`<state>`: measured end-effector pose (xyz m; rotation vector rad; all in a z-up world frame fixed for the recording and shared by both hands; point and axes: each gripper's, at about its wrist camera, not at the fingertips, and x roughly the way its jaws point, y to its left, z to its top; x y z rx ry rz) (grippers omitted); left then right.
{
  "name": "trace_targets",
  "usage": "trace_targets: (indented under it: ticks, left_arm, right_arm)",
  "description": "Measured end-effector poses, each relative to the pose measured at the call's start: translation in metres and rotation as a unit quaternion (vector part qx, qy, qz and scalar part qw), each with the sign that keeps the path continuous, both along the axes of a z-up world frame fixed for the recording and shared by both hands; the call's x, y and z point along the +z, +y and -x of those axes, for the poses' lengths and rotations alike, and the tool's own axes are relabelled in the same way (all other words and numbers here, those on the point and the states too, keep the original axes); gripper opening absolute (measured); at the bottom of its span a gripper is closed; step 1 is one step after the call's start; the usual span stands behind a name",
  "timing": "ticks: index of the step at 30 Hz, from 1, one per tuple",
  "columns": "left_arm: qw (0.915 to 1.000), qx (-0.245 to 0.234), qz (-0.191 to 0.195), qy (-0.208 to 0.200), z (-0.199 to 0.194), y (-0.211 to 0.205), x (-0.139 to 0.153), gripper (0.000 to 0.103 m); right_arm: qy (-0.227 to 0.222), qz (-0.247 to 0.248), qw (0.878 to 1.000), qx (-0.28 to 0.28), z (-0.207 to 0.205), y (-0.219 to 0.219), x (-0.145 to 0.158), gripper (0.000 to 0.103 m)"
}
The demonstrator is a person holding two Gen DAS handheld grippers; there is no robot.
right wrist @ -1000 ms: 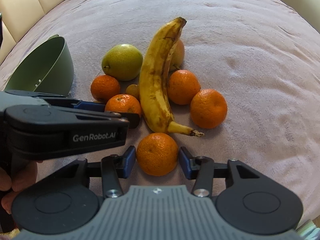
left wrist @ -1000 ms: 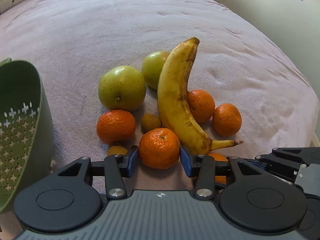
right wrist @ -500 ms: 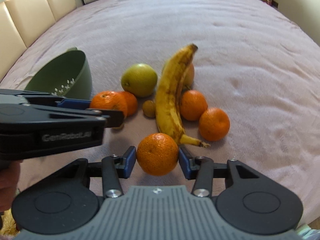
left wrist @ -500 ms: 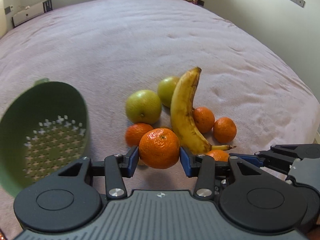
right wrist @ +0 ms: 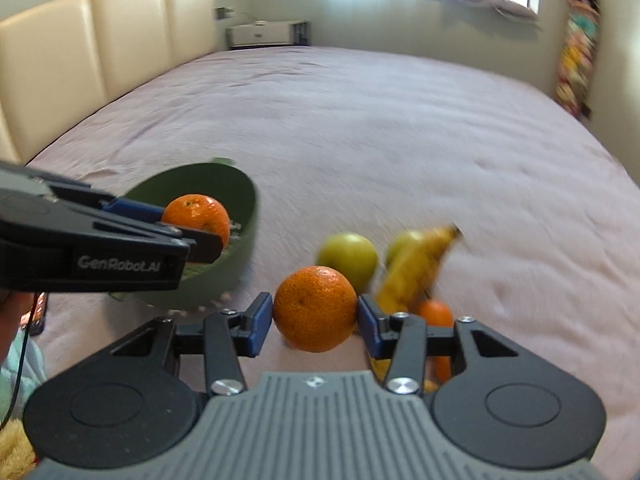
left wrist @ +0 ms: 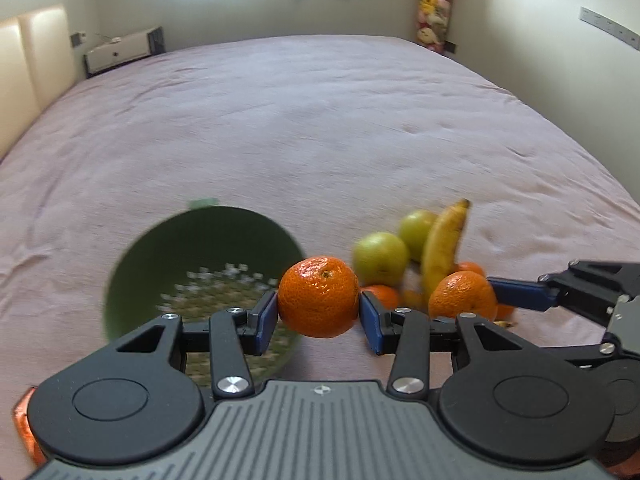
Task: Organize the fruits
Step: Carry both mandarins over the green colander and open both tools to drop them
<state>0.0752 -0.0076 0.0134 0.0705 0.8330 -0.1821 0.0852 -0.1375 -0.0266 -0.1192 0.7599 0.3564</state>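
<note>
My left gripper (left wrist: 319,316) is shut on a mandarin (left wrist: 319,297), held in the air beside the green colander bowl (left wrist: 200,256) on its left. My right gripper (right wrist: 316,320) is shut on a second mandarin (right wrist: 315,308), lifted above the bed. In the right wrist view the left gripper (right wrist: 200,236) holds its mandarin (right wrist: 196,214) in front of the bowl (right wrist: 240,204). In the left wrist view the right gripper (left wrist: 472,300) and its mandarin (left wrist: 462,296) sit at the right. Two green apples (left wrist: 380,258), a banana (left wrist: 442,246) and more mandarins (left wrist: 382,295) lie in a cluster on the bed.
The fruit rests on a wide pink bedspread (left wrist: 300,128). A padded cream headboard (right wrist: 80,52) runs along the left. A white unit (left wrist: 120,50) stands by the far wall, and soft toys (left wrist: 434,4) hang in the far right corner.
Both grippers have risen off the bed, each carrying its mandarin, and swung left toward the green bowl. The fruit cluster now lies lower right and farther away.
</note>
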Motion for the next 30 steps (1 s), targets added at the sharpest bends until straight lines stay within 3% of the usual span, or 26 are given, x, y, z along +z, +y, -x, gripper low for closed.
trace_targets:
  ticks: [10, 18, 30]
  left_arm:
    - [0.999, 0.043, 0.006, 0.014, -0.013, 0.045, 0.01, 0.05]
    - [0.9928, 0.097, 0.017, 0.069, -0.031, 0.084, -0.012, 0.05]
    - [0.983, 0.119, -0.006, 0.139, -0.057, 0.092, -0.053, 0.05]
  right_arm:
    - [-0.001, 0.026, 0.992, 0.121, -0.033, 0.053, 0.032, 0.044]
    - [0.042, 0.054, 0.978, 0.195, -0.074, 0.095, 0.007, 0.044]
    - [0.1, 0.087, 0.959, 0.252, -0.107, 0.125, -0.043, 0.044]
